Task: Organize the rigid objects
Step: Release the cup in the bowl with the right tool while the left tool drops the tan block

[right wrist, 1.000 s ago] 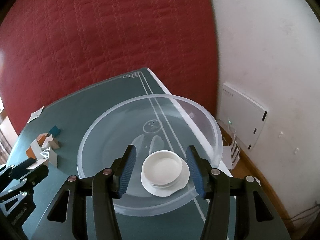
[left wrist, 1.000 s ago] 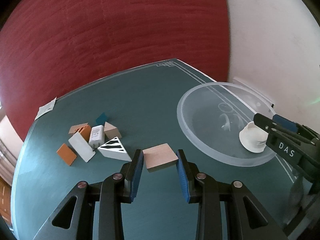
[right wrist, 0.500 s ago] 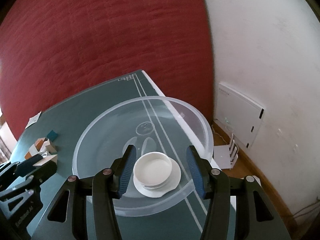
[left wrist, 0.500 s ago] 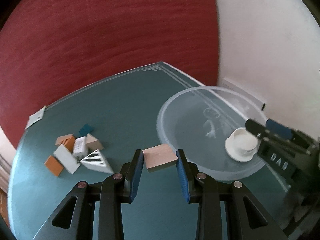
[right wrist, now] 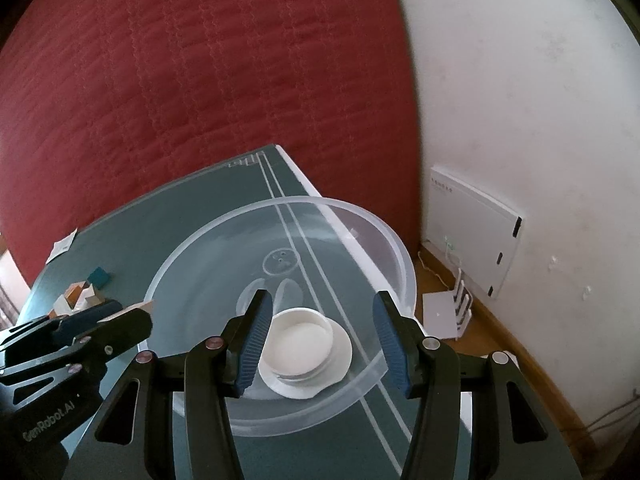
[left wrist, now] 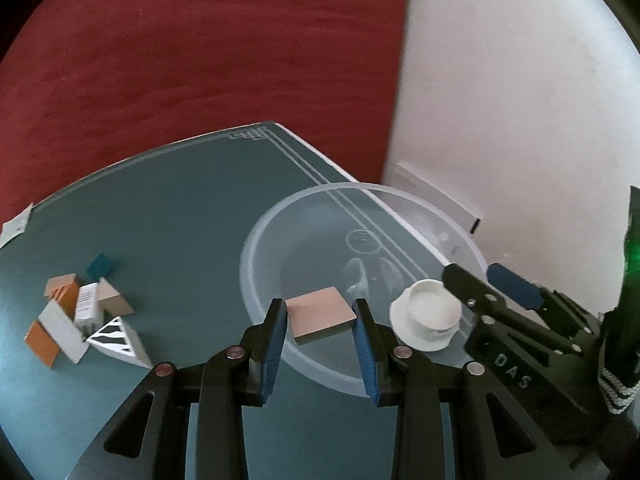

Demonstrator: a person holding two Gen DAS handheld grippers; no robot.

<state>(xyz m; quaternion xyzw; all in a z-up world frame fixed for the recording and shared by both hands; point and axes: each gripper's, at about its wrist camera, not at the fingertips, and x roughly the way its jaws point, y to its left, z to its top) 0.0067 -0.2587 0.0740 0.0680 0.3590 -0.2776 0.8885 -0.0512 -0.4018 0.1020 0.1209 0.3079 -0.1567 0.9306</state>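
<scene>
My left gripper [left wrist: 320,322] is shut on a flat wooden block [left wrist: 320,314] and holds it over the near left part of a clear plastic bowl [left wrist: 256,240]. A white round lid [left wrist: 426,316] lies inside the bowl on the teal table [left wrist: 180,208]. My right gripper [right wrist: 320,326] hovers open over the white lid [right wrist: 304,346], with a gap beside its right finger. In the right wrist view, the left gripper [right wrist: 120,318] reaches to the bowl's [right wrist: 400,256] left rim. Loose blocks [left wrist: 80,316] lie at the table's left, among them a striped wedge [left wrist: 116,340] and a teal block [left wrist: 100,266].
A paper card [left wrist: 12,226] lies at the far left table edge. The table ends just right of the bowl; beyond it on the floor are a white router [right wrist: 448,312] and a white wall panel [right wrist: 472,232]. A red quilted surface [right wrist: 200,80] backs the table.
My left gripper has carried the wooden block to the right, from above the bare table to above the bowl's left part. The right gripper has stayed over the white lid.
</scene>
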